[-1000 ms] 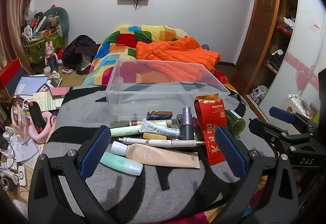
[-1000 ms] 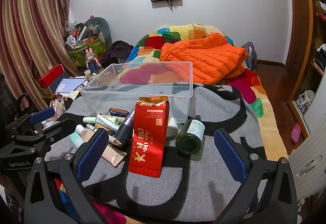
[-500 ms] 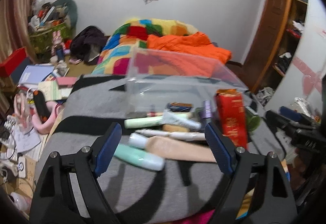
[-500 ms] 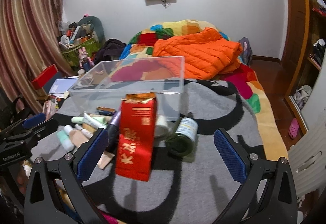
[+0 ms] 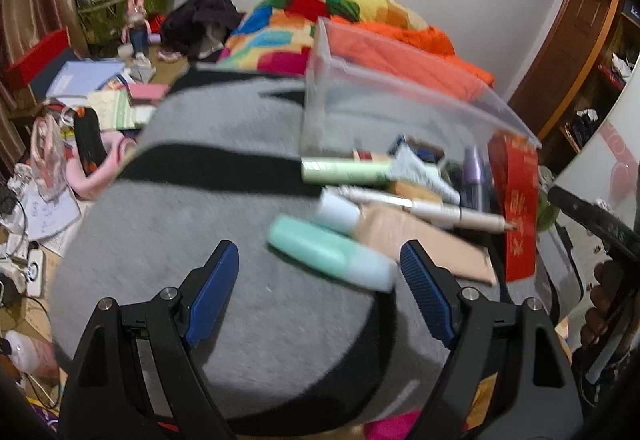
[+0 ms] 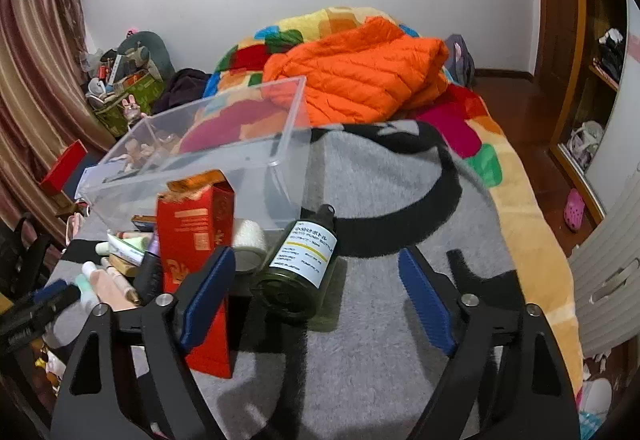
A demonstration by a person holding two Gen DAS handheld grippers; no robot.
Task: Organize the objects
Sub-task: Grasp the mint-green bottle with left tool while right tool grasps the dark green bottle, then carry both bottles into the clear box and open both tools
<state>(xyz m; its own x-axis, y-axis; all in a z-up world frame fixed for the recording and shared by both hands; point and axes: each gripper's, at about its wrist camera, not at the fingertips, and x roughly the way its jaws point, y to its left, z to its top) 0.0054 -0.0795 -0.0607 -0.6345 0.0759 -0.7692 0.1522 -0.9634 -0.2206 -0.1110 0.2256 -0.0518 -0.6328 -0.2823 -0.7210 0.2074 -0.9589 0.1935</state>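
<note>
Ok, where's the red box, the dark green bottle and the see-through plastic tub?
Red cardboard box (image 6: 195, 228): right wrist view, front face.
Dark green glass bottle (image 6: 301, 261): right wrist view, white label.
Clear plastic tub (image 6: 256, 182): right wrist view, near side wall.

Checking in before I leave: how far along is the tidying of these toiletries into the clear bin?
Nothing looks done: the clear bin seems empty. In hand: nothing held yet. The left gripper, jaws just narrowing, hovers open by the mint tube; the right gripper, also narrowing, is open near the green bottle. Left: the red box, tubes and pen all lie on the grey blanket.
</note>
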